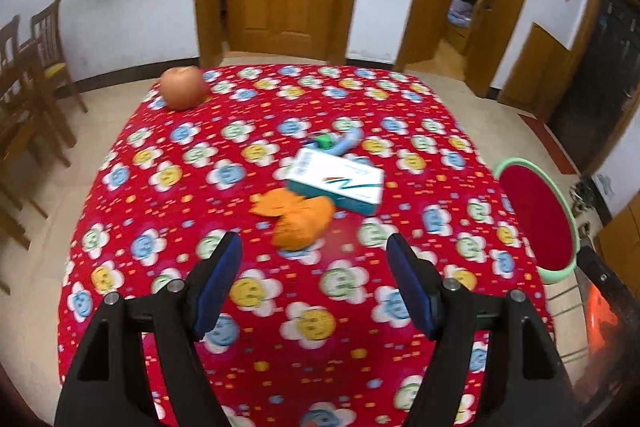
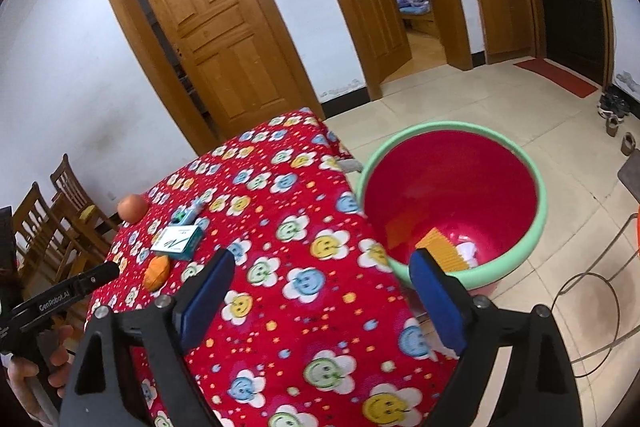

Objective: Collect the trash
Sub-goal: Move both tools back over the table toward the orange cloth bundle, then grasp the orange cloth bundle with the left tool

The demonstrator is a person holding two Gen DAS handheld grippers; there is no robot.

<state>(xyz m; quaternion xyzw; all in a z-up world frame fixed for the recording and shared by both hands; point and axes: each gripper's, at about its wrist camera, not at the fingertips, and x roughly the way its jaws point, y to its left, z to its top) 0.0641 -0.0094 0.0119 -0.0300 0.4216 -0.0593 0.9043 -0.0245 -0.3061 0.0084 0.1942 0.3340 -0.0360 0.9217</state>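
Note:
Orange peel (image 1: 298,219) lies on the red flowered tablecloth (image 1: 240,187), touching a white and teal box (image 1: 336,183). A blue and green object (image 1: 340,143) lies behind the box. My left gripper (image 1: 314,281) is open and empty, just short of the peel. My right gripper (image 2: 322,293) is open and empty over the table's right edge, next to the red bin with a green rim (image 2: 452,195). The bin holds orange and white scraps (image 2: 444,253). In the right wrist view, the peel (image 2: 157,273) and the box (image 2: 176,242) lie far left.
An apple (image 1: 182,87) sits at the table's far left corner, also shown in the right wrist view (image 2: 132,207). Wooden chairs (image 1: 32,67) stand to the left. The bin (image 1: 540,219) stands on the floor right of the table. A cable (image 2: 596,291) loops on the floor.

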